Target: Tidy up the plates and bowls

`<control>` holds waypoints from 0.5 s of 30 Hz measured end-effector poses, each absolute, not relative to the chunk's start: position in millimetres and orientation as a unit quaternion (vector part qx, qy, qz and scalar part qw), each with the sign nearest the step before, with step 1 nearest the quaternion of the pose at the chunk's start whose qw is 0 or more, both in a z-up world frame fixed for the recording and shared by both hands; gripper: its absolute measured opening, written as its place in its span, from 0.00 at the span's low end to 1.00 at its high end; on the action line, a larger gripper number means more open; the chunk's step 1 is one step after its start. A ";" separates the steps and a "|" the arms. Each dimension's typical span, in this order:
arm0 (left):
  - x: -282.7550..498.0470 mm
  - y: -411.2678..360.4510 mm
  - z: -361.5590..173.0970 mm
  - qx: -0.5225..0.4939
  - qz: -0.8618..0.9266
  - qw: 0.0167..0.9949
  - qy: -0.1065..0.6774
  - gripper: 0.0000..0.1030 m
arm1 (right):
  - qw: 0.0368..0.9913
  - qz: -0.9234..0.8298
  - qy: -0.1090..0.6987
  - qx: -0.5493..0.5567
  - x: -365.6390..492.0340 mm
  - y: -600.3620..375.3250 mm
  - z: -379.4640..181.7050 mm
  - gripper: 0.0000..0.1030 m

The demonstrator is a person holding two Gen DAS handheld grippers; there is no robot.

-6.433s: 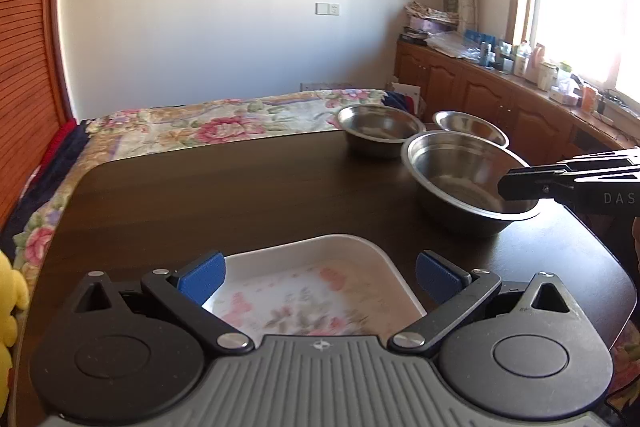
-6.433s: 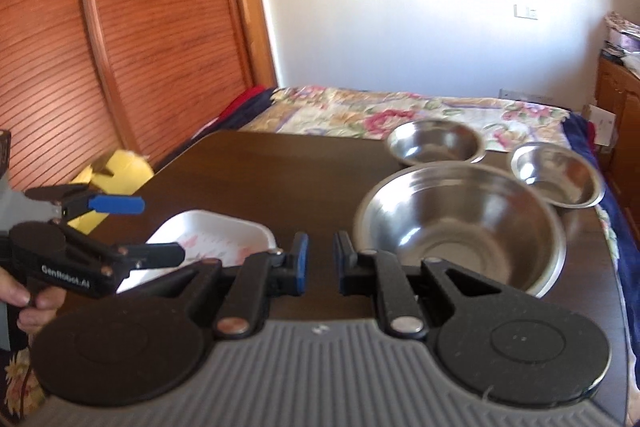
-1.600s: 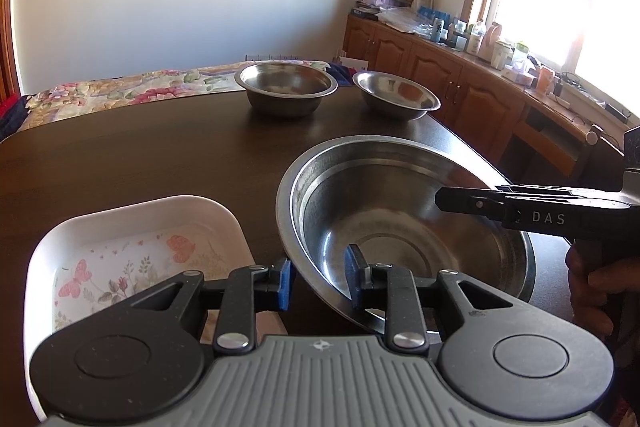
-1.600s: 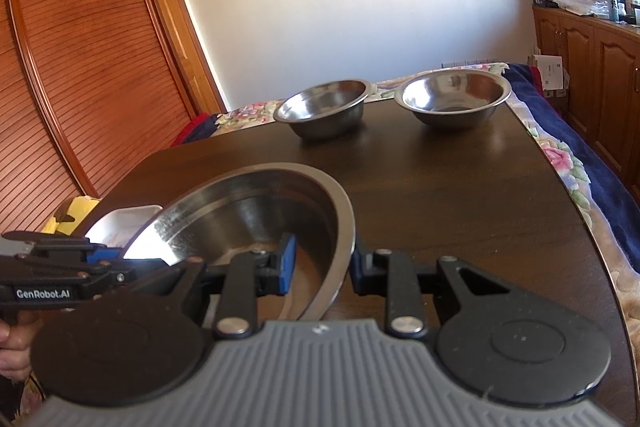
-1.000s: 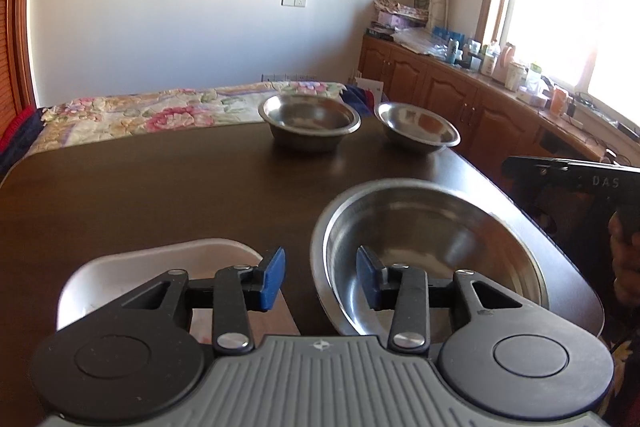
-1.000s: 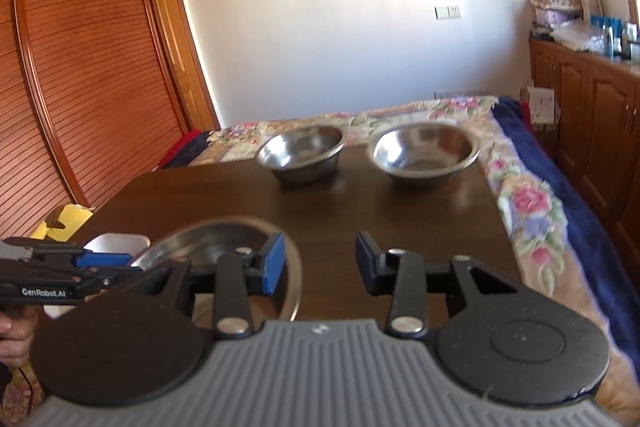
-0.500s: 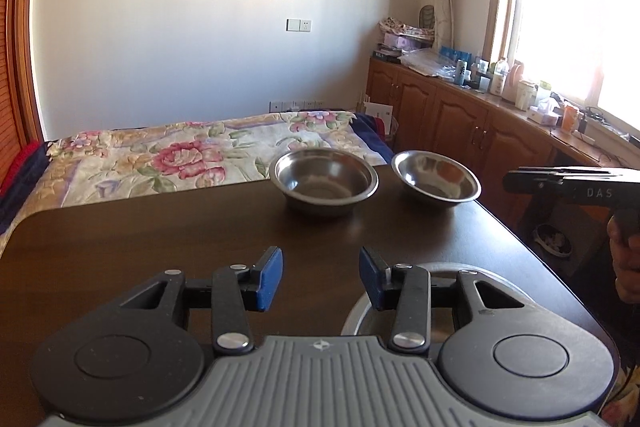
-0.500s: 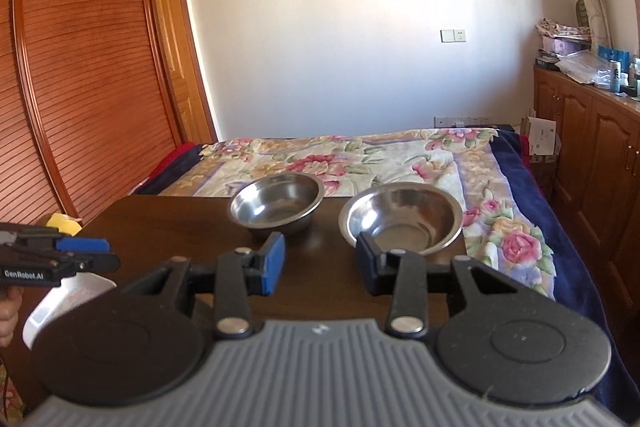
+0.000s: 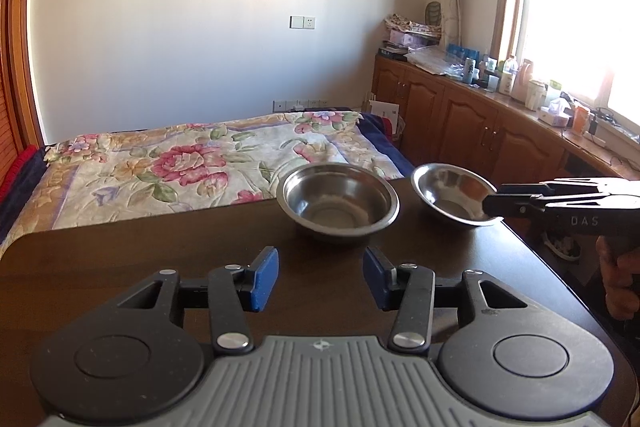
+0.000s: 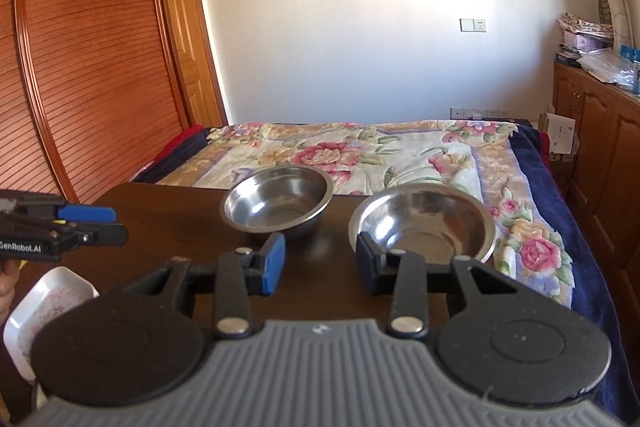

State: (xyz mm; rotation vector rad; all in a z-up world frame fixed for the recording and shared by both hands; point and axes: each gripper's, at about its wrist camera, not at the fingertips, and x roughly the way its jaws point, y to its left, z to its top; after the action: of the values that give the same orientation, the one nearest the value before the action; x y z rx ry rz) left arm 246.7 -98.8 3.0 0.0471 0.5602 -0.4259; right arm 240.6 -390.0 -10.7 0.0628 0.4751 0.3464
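Sitting side by side at the far edge of the dark brown wooden table (image 9: 120, 267), two round stainless-steel bowls stand upright and just apart: the deeper steel bowl (image 9: 338, 201) on the left, the shallower steel bowl (image 9: 454, 195) at the table's right corner. A white rectangular tray with a pink floral print (image 10: 44, 301) lies at the near left of the table, well apart from the bowls. The left gripper (image 9: 320, 277) hangs above bare tabletop short of the deeper bowl; its blue-padded jaws have just been opening and stand spread with nothing between them. The right gripper (image 10: 320, 263) hovers near the shallower bowl, jaws also spread and empty. Beyond the table lies a bed with a floral quilt (image 9: 180, 163); wooden cabinets (image 9: 460, 115) line the window wall.
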 end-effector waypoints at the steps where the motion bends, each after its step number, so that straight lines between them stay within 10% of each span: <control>1: 249.6 -99.9 3.5 0.024 -0.207 0.939 0.273 0.49 | 0.956 0.173 0.235 0.030 244.7 -389.1 -10.4 0.40; 15: 315.3 -115.6 -4.9 0.014 -0.198 0.937 0.287 0.43 | 0.943 0.203 0.263 0.016 295.3 -368.0 -11.0 0.36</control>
State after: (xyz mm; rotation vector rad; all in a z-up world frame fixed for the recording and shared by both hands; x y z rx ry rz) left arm 315.3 -115.6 -4.9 0.0279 0.5873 -0.4038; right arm 295.3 -368.0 -11.0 0.0321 0.5355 0.4140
